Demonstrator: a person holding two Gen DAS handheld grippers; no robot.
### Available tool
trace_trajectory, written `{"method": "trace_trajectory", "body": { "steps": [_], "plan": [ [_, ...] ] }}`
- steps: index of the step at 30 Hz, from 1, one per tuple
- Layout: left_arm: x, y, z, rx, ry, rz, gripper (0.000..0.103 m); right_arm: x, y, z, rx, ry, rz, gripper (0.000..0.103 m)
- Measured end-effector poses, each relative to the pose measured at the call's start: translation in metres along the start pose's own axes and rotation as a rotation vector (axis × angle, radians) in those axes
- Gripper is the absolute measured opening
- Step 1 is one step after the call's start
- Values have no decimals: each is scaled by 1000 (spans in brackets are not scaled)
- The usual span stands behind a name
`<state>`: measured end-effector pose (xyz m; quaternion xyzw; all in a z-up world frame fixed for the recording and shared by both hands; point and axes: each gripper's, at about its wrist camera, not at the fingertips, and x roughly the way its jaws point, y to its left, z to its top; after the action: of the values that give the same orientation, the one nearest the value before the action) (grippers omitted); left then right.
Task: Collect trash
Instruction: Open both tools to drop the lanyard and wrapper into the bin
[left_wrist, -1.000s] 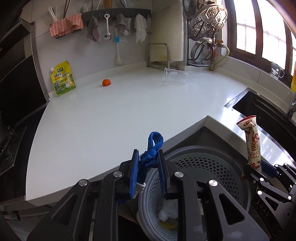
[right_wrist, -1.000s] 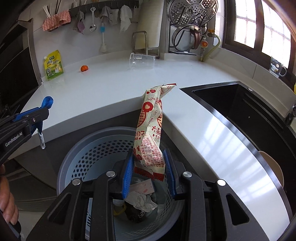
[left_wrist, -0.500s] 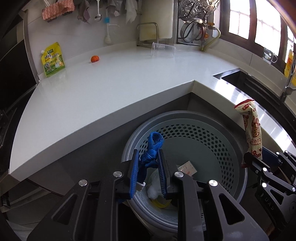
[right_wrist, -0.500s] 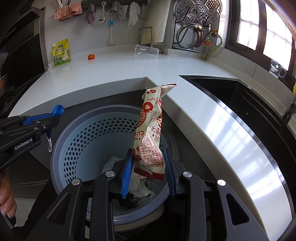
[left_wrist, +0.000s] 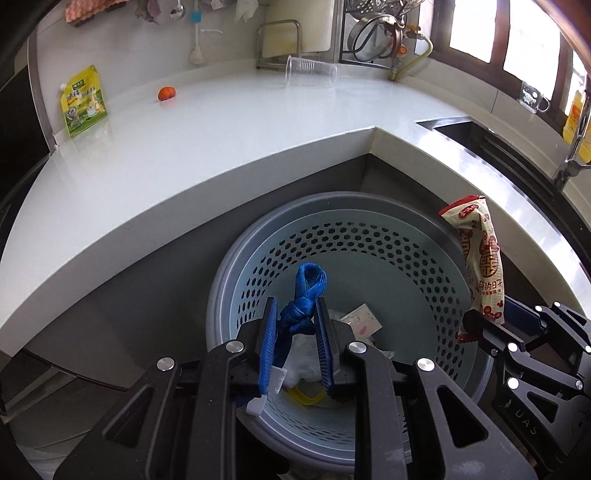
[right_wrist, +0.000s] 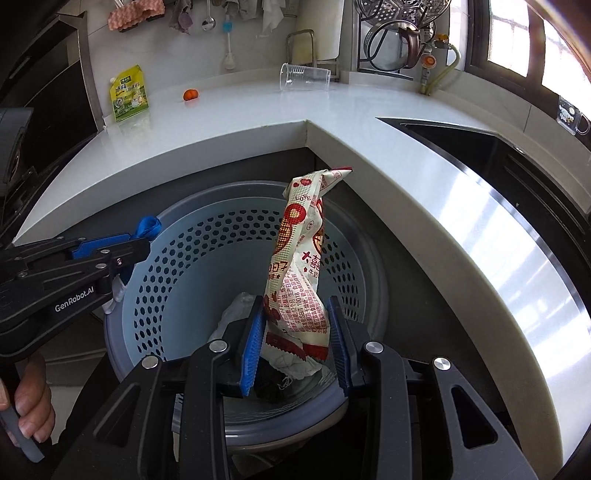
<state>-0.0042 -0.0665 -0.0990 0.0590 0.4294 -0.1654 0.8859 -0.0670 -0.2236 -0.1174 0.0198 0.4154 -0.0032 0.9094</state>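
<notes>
My left gripper (left_wrist: 295, 314) is shut on a knotted blue strap (left_wrist: 304, 295) and holds it over the grey perforated trash bin (left_wrist: 406, 258). My right gripper (right_wrist: 297, 314) is shut on a red-and-white snack wrapper (right_wrist: 299, 266), held upright over the same bin (right_wrist: 184, 266). The wrapper also shows at the right of the left wrist view (left_wrist: 480, 258), and the strap at the left of the right wrist view (right_wrist: 147, 226). Crumpled paper and other scraps (left_wrist: 360, 321) lie in the bin's bottom.
The white L-shaped counter (left_wrist: 221, 140) wraps behind the bin. On it lie a tipped clear plastic cup (left_wrist: 310, 71), a small orange thing (left_wrist: 167, 93) and a yellow-green pouch (left_wrist: 83, 101) against the wall. A dark sink (right_wrist: 480, 147) is at right.
Both grippers have moved back from the counter edge and come over the bin's opening, still holding the strap and the wrapper. The bin's inside now shows fully.
</notes>
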Motion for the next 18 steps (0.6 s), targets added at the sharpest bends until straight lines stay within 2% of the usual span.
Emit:
{"method": "trace_trajectory", "body": {
  "steps": [3,4,5,6,7,8,15,17,18],
  "plan": [
    [2,1,1,-7,2,-7,23,3,1,0,-2,3,8,35],
    [2,1,1,-12,1,-10,28,3,1,0,-1,1,8,38],
    [1,2,1,-14,-1,-8,31,2,0,0,2,-5,5,49],
    [1,2,1,-16,-6,-4,41,0,0,1,4,-17,-2,59],
    [0,4,1,-19,-13,4,54,-2,-1,1,7,-30,-9,61],
    [-1,5,1,-23,-23,10,58,-3,-2,1,10,-37,-11,62],
    [0,13,-2,-41,-27,29,69,-6,-10,1,35,-48,-24,69],
    [-2,13,-2,-40,-34,40,77,-6,-9,0,34,-53,-31,72],
    [-3,13,-2,-42,-42,47,86,-7,-9,0,32,-57,-35,75]
  ]
}}
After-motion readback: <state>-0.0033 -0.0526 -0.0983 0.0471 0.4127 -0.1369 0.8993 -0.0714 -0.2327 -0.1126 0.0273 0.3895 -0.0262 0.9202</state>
